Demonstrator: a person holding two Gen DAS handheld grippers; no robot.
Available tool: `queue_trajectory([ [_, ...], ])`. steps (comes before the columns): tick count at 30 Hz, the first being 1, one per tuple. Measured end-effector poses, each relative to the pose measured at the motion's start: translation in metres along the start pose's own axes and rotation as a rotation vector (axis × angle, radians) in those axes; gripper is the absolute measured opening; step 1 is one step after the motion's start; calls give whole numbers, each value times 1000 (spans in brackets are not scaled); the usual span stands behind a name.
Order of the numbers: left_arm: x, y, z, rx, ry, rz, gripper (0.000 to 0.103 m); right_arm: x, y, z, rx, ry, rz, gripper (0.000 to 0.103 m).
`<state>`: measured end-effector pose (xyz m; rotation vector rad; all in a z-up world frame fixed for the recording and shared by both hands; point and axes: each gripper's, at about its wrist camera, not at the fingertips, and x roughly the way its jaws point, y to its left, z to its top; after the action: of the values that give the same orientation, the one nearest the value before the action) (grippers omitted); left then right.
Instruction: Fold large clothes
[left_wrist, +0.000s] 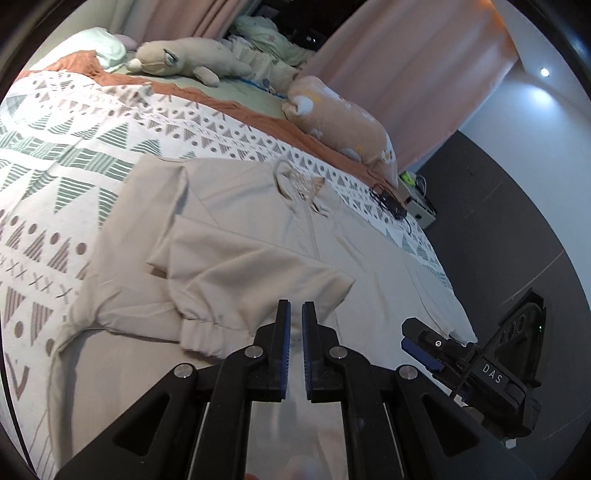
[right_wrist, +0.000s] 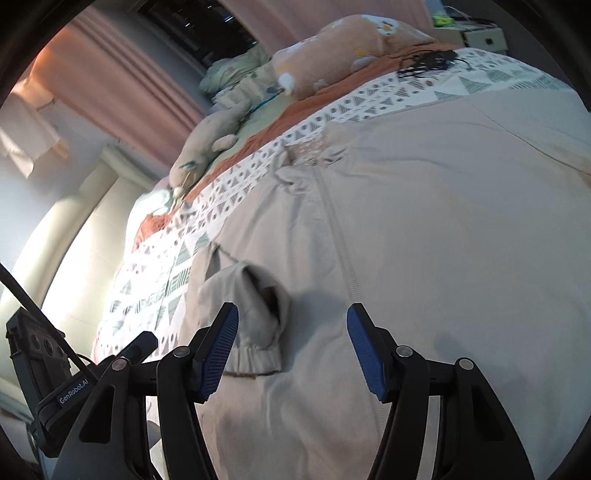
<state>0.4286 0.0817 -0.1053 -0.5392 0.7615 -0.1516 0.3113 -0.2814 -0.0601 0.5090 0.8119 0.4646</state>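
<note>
Now, left gripper: fingers nearly together, nothing visibly between them, hovering over the folded-in sleeve cuff.
Right gripper: fingers spread wide and empty, just past the cuff.
Beige jacket: spread front-up on the patterned bedspread, one sleeve laid across the chest.
Advice: probably pinch the hem with both grippers and lift evenly.
Views: only the left wrist view shows the folded sleeve's whole shape; the right wrist view shows the centre zip line.
Far: plush toy by the curtains.

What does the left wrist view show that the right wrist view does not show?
Only the left wrist view shows the nearly closed left gripper, holding nothing, and the ceiling light. Only the right wrist view shows the open right gripper over the sleeve cuff. Both show the beige jacket on the patterned bedspread, the plush toy and the pink curtains.
</note>
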Motion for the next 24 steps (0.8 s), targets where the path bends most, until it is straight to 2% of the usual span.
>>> queue_trajectory([
  [2, -9, 10, -2, 7, -25, 44, 8, 7, 8, -1, -38, 14, 4, 59],
  [4, -17, 21, -1, 16, -52, 31, 9, 16, 15, -3, -68, 32, -6, 59],
  [10, -32, 57, -1, 1, -108, 82, 10, 34, 31, -2, -121, 64, -43, 59],
  [16, -38, 90, -6, -30, -108, 41, 10, 49, 56, -13, -182, 82, -80, 59],
  [24, -55, 103, -2, -15, -166, 66, 10, 72, 87, -29, -286, 121, -99, 59],
])
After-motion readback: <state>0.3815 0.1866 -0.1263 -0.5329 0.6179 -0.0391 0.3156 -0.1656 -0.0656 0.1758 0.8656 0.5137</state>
